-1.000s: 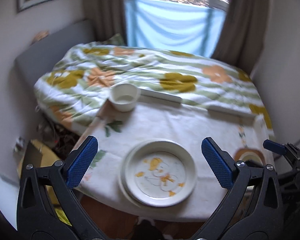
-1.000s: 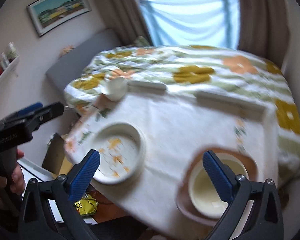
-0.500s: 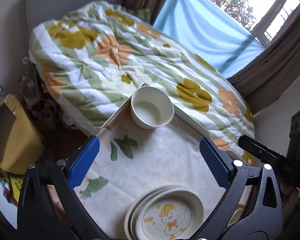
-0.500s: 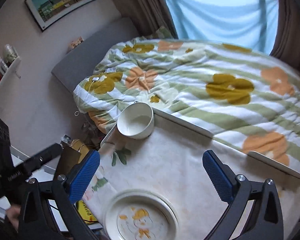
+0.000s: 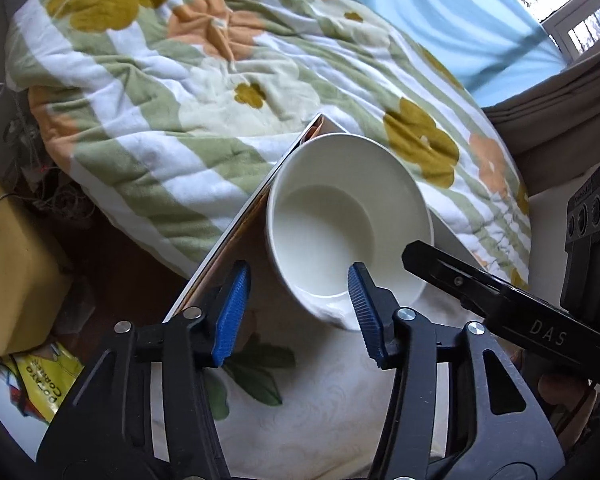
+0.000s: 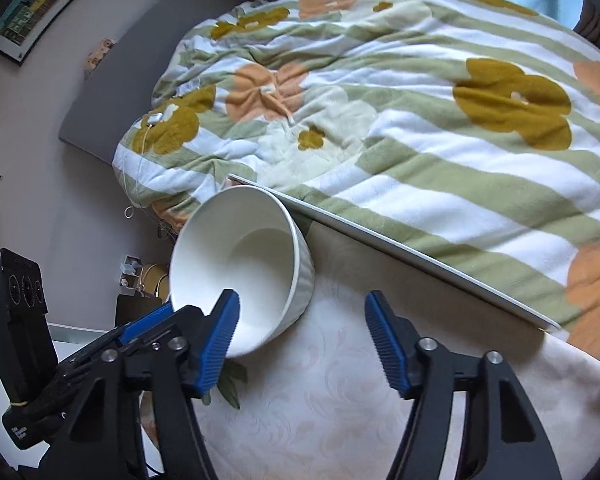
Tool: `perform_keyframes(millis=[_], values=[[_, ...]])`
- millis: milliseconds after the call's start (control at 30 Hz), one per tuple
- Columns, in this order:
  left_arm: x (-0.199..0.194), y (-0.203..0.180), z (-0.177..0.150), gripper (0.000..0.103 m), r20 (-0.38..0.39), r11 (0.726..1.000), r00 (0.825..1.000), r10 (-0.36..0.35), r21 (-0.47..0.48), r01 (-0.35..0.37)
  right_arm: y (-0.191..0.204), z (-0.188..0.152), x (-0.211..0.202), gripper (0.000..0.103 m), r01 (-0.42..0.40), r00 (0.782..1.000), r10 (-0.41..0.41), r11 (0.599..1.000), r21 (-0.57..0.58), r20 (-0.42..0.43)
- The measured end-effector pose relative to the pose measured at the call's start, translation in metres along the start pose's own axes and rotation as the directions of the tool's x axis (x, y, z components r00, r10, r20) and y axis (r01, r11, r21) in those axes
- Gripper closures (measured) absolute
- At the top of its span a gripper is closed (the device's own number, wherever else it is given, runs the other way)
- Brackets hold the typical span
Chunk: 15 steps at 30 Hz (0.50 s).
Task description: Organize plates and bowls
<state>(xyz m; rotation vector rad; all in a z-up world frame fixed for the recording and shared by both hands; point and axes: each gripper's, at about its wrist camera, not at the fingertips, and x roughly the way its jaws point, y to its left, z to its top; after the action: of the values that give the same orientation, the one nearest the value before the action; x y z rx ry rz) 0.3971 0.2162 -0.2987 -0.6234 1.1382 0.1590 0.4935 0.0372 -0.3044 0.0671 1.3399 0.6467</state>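
A flowered quilt (image 5: pixel 220 80) fills the background, its edge lying against the far side of a table (image 6: pixel 340 400) spread with a pale patterned cloth. One white bowl (image 5: pixel 340 216) stands empty at the table's far left corner, close to both edges. It is the only piece of crockery either camera shows, and no plates are in view.

A person's two hand-held grippers have closed in on the bowl from the near side. The left gripper (image 5: pixel 298 292) straddles the near wall: one blue pad is over the inside of the bowl, the other is outside it and clear of the wall. The right gripper (image 6: pixel 302 312) stands just beside it, one pad in front of the bowl's interior and the other over bare cloth to the right. Both sets of jaws have just been closing and are now about half shut. The bowl's wall appears to lie between each pair, but neither set of pads looks pressed against it, so nothing is gripped yet.

The task looks to be at an early stage. The bowl has not been lifted or stacked, and the frames show nothing sorted. What remains is to take hold of the bowl, carry it to the other dishes and arrange the rest.
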Motion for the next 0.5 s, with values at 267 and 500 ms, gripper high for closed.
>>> perform_keyframes(millis=[267,500], values=[[0.014,0.004,0.01,0.083,-0.006,0.999,0.999,0.035,0.03,-0.034,0.004,0.012,0.026,0.082,-0.01,0.999,0.009,1.0,-0.012,-0.033],[0.017,-0.001,0.01,0.084,0.007,0.996,0.998,0.061,0.058,-0.061,0.003,0.013,0.028,0.087,0.006,1.0,-0.006,1.0,-0.015,-0.027]])
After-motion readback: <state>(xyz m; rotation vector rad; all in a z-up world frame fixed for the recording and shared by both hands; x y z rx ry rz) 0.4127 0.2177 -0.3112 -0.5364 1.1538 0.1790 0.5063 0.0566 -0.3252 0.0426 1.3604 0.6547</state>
